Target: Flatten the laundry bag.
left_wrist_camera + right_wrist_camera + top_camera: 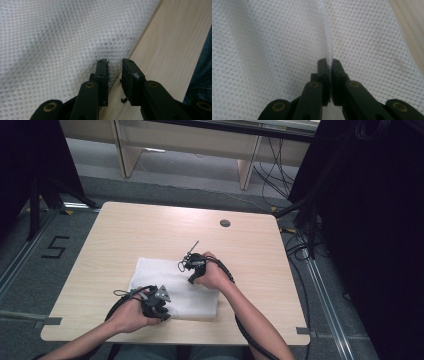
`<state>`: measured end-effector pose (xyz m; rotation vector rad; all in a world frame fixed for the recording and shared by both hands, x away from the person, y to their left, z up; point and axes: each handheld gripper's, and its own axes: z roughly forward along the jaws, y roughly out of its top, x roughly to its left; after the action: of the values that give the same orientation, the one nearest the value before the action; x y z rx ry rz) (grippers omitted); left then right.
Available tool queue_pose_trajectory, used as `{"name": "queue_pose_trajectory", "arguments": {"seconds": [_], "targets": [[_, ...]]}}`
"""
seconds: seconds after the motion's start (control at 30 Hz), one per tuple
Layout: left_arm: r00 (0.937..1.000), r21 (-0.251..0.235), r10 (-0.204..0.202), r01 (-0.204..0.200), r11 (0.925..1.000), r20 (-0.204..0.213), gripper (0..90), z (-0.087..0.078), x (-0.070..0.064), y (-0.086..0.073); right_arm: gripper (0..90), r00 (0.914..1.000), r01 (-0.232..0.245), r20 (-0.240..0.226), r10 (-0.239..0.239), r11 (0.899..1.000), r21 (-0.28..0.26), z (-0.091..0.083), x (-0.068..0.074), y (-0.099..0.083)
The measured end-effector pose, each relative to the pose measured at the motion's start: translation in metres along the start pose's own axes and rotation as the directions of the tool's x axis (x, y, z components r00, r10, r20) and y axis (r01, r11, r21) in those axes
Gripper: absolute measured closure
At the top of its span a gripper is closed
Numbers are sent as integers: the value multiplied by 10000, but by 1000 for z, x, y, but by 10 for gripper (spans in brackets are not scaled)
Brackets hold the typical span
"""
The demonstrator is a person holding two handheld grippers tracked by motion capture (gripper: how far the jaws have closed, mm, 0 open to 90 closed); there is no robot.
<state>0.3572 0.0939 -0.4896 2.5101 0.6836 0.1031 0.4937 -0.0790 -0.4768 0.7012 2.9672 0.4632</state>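
Two claws, right claw [329, 61] pinching mesh cloth [274, 50]

Overhead forward-down; claw cameras close on cloth [62, 37]

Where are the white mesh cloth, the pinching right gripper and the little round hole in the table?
white mesh cloth [200, 302]: high view, its bare near right part.
right gripper [328, 60]: right gripper view, between the fingertips pinching a fold.
round hole [225, 223]: high view, its centre.

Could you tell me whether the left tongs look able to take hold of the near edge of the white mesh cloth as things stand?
Probably yes: the left tongs are open right at the edge of the white mesh cloth, on the bare table, with nothing between.
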Motion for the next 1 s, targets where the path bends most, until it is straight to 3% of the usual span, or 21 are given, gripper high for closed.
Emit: {"name": "queue_pose_trajectory", "arguments": {"seconds": [0.03, 0.07, 0.23, 0.33, 0.4, 0.67, 0.87, 0.93, 1.0], "targets": [[10000, 9, 36, -36, 10000, -1, 744, 1, 0, 1, 892, 10000, 78, -36, -78, 10000, 2, -1, 0, 0], [10000, 11, -15, 15, 10000, 5, 747, 2, 0, 2, 893, 9998, -149, 107, 148, 9999, 68, -4, 2, 0], [10000, -40, 56, -56, 10000, -31, 763, 5, 3, 9, 896, 9999, 24, 157, -14, 9981, -617, -20, -1, 0], [9999, -95, -71, 70, 9999, -102, 767, 7, 5, 11, 895, 9995, -279, 89, 289, 9947, -992, -35, 2, 0], [9998, -95, -70, 68, 9999, -176, 768, 8, 7, 13, 895, 9994, -128, 291, 164, 9929, -1187, -45, 3, 1], [9988, -211, -128, 118, 9997, -482, 786, 13, 15, 21, 893, 9992, -77, 359, 148, 9816, -1908, -83, 16, 1], [9973, -372, -226, 200, 9991, -694, 785, 16, 24, 28, 892, 9992, -30, 390, 115, 9772, -2122, -97, 27, -2], [9968, -483, -306, 271, 9985, -736, 785, 12, 24, 29, 891, 9986, 69, 519, 50, 9739, -2269, -101, 31, -3], [9973, -605, -137, 93, 9981, -727, 803, 6, 20, 29, 890, 9980, 93, 628, 58, 9710, -2390, -104, 33, -4]]}}
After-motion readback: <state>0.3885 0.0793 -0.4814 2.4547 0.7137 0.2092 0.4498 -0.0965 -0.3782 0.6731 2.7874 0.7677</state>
